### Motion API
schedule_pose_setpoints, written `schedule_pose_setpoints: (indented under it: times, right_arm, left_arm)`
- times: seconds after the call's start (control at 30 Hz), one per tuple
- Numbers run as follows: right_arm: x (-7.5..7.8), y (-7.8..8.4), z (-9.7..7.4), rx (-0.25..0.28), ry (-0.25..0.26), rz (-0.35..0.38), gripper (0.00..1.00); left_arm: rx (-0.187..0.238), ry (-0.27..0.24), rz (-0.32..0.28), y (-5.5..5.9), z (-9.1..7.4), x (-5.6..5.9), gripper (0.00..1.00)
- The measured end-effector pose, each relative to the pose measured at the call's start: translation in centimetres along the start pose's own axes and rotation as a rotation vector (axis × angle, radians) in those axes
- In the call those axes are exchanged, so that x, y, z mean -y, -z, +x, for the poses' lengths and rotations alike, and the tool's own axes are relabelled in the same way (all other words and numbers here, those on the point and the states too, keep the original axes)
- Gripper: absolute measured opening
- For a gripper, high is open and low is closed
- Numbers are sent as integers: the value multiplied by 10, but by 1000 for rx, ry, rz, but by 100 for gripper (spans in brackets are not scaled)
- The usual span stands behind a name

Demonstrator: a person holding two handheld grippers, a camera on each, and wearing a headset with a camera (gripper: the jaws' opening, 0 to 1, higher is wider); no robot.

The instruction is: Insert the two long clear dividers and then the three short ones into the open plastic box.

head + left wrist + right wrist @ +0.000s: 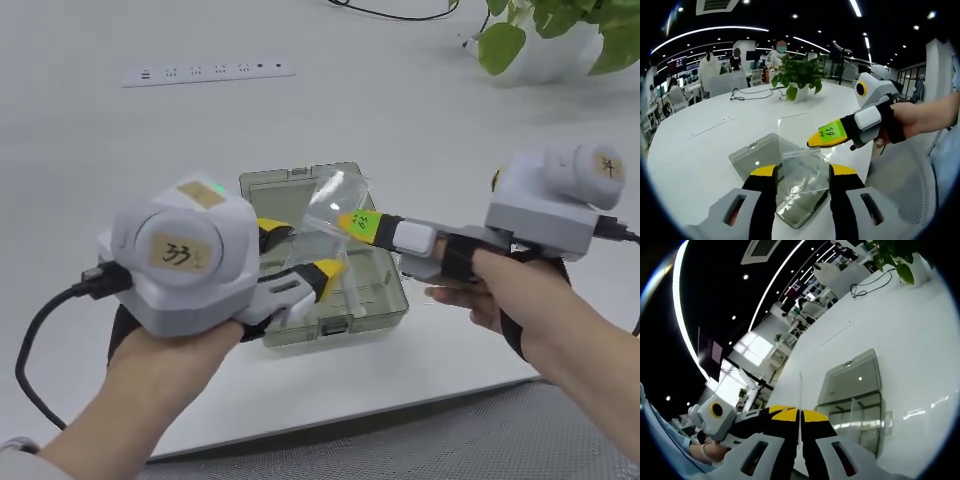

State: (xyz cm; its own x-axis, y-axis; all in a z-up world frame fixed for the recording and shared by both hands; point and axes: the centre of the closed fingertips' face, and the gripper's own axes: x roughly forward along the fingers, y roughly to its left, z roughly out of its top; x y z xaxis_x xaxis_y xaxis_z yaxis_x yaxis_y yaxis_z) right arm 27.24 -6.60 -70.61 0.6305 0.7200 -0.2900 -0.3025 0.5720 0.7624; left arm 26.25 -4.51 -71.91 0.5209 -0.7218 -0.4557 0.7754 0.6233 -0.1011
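The right tool [358,222] is clamped on a divider [333,195], tilted above the open box [390,300] on the desk [300,110]; the left tool [300,255] has jaws apart just below. Risk: lowered at that tilt, the divider may catch the box wall and jam

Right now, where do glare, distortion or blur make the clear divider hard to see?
Head view: soft even light; the clear divider shows only by faint reflections. Left gripper view: fisheye curves the table, and the divider nearly vanishes against the bright top. Right gripper view: the divider is edge-on, a thin line in the right gripper; a glare spot sits on the box lid.
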Motion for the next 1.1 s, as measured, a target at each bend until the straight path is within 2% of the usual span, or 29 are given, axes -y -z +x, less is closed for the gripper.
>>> schedule_pose_setpoints:
  times: [0.17,0.37,0.5,0.6,0.67,0.73,0.77,0.8,0.83,0.87,0.97,1.07,1.1]
  right_arm:
    - [5,-1,-4,-3,18,13,2]
    - [7,-4,-8,-17,24,11,2]
    - [7,-4,-6,-56,32,15,2]
    - [6,-3,-4,-90,48,15,2]
    - [4,-3,-2,-98,62,15,2]
    - [6,-1,-1,-122,96,-8,2]
    - [5,-1,0,-120,109,-10,2]
    - [0,-2,1,-126,108,-5,2]
    - [-1,0,1,-148,124,-4,2]
    - [3,-1,0,-153,164,-38,2]
    - [2,0,3,-179,211,-21,2]
    - [2,2,4,-224,271,-21,2]
    - [3,5,4,-263,302,-28,2]
  left_arm:
    - [-7,14,10,4,-1,2,61]
    - [-24,8,25,12,-7,-1,85]
    - [8,46,14,12,-15,-2,100]
    - [21,81,29,16,-21,-7,100]
    - [-1,99,55,22,-24,-13,100]
    - [16,135,79,23,-26,-17,100]
    - [-3,148,83,27,-28,-19,100]
    - [4,164,96,26,-30,-19,100]
    - [13,173,111,26,-32,-21,100]
    - [5,183,129,30,-33,-24,100]
    - [2,201,91,40,-34,-34,98]
    - [18,236,95,41,-38,-37,96]
    - [23,252,95,41,-39,-38,95]
